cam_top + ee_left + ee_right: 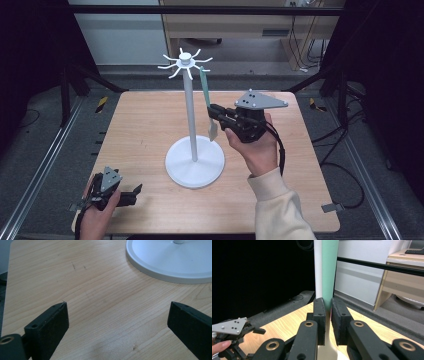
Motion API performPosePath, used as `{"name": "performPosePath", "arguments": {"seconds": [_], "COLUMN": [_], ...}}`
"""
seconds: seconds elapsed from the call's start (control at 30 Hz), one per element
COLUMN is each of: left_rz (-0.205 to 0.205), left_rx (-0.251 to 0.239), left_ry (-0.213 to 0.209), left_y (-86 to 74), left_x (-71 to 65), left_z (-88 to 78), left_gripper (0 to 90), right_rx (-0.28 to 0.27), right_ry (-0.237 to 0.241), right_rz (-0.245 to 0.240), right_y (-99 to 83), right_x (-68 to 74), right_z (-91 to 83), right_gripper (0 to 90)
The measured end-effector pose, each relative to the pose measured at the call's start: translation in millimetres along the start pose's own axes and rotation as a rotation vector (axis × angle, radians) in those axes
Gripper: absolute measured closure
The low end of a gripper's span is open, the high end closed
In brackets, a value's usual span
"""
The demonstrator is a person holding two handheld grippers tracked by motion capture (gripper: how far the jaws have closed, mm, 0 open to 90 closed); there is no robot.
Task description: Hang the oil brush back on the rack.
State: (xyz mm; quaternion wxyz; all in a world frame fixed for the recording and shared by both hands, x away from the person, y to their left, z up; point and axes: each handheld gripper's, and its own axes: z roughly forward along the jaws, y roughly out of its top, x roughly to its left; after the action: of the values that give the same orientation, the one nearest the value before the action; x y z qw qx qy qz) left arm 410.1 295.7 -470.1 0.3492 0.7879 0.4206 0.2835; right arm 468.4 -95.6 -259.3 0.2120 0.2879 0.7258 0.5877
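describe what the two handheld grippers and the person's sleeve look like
Both grippers are black, each topped by a grey three-cornered plate with dark dots: the left gripper and the right gripper. Their jaws are flat black blocks on arms with brass-coloured rivets. A black cable trails from the right one. The right forearm wears a cream sleeve.

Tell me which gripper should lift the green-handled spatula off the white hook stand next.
Right. The right gripper is already shut on the green-handled spatula hanging from the white hook stand. The left gripper sits open, low at the table's near corner.
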Motion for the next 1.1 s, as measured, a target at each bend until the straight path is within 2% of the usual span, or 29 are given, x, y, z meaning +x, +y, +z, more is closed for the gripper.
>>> {"name": "performPosePath", "arguments": {"seconds": [0.03,0.07,0.23,0.37,0.43,0.5,0.53,0.57,0.6,0.63,0.67,0.73,0.9,1.0,1.03,1.07,1.1], "left_rz": [0.002,0.004,0.000,-0.006,-0.006,-0.004,-0.004,-0.004,-0.005,-0.004,-0.004,-0.002,-0.003,0.000,0.000,0.000,0.000], "left_rx": [0.000,0.003,0.000,-0.002,-0.002,0.001,0.001,0.004,0.002,0.001,0.002,0.004,0.002,0.001,0.000,0.000,0.001], "left_ry": [-0.002,-0.003,-0.006,-0.004,-0.004,-0.005,-0.005,-0.007,-0.006,-0.003,-0.003,-0.004,-0.004,-0.005,-0.006,-0.006,-0.006], "left_y": [0.0,0.1,0.0,-0.2,-0.2,-0.2,-0.2,0.0,0.0,-0.1,-0.1,-0.1,0.1,0.3,0.5,0.6,0.6], "left_x": [-0.1,-0.2,-0.6,0.2,0.2,0.0,0.0,-0.1,-0.3,-0.5,-0.7,-0.7,-0.6,-0.9,-1.0,-1.1,-1.2], "left_z": [0.2,0.3,0.4,0.1,0.2,0.5,0.5,0.8,1.1,1.5,1.6,1.3,1.2,1.8,1.9,2.0,2.1], "left_gripper": [3.2,3.2,3.1,3.2,3.1,3.2,3.2,3.2,3.2,3.2,3.2,3.2,3.2,3.2,3.2,3.2,3.2], "right_rx": [-0.002,-0.003,-0.009,0.001,0.015,0.052,0.052,0.070,0.070,0.087,0.087,0.107,0.167,0.161,0.161,0.147,0.147], "right_ry": [0.001,0.003,-0.003,-0.010,-0.028,-0.087,-0.087,-0.130,-0.130,-0.169,-0.169,-0.200,-0.276,-0.300,-0.300,-0.324,-0.324], "right_rz": [0.002,0.005,-0.001,-0.008,-0.020,-0.039,-0.039,-0.046,-0.046,-0.052,-0.052,-0.053,-0.069,-0.071,-0.071,-0.068,-0.068], "right_y": [-0.4,-1.1,-0.9,-1.5,-2.3,-4.3,-4.3,-6.6,-6.6,-8.8,-8.8,-12.2,-20.6,-23.4,-23.4,-25.0,-25.0], "right_x": [-0.3,-1.3,-1.7,-0.5,-0.2,-2.5,-2.5,-5.9,-5.9,-7.8,-7.8,-10.7,-13.7,-15.2,-15.2,-16.8,-16.8], "right_z": [1.6,5.1,12.1,10.7,6.5,-1.1,-1.1,-7.6,-7.6,-11.8,-11.8,-15.5,-16.7,-19.0,-19.0,-22.9,-22.9], "right_gripper": [82.7,86.6,83.7,83.2,82.7,80.9,80.9,79.0,79.0,77.3,77.3,72.3,51.0,42.4,42.4,35.2,35.2]}}
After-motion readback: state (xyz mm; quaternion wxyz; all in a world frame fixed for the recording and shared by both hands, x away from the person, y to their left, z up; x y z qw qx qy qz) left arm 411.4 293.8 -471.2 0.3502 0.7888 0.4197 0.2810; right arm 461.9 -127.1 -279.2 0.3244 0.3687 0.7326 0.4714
